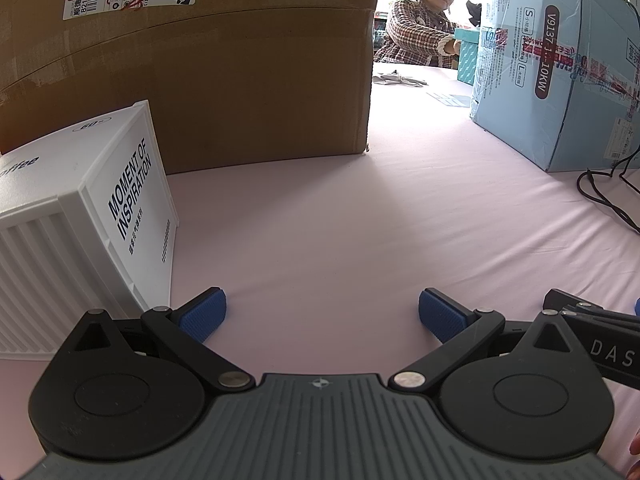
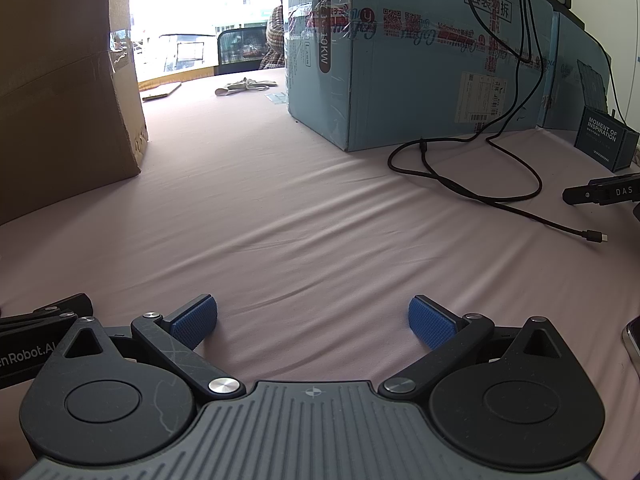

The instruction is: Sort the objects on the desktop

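My left gripper (image 1: 322, 314) is open low over the pink tablecloth (image 1: 320, 220), nothing between its blue pads. A white storage box (image 1: 80, 216) printed "MOMENT OF INSPIRATION" stands just left of it. My right gripper (image 2: 313, 322) is also open and empty above the cloth (image 2: 300, 220). In the right wrist view a dark blue box (image 2: 606, 142) with the same print sits at the far right, and a black cable (image 2: 472, 184) with a loose plug lies in front of it. Each gripper shows at the edge of the other's view.
A large brown carton (image 1: 200, 72) stands behind the white box, and a light blue carton (image 1: 560, 60) at the right. A seated person (image 1: 420, 28) is at the far end of the table. Another black gripper (image 2: 600, 194) and a phone edge (image 2: 632, 340) lie at the right.
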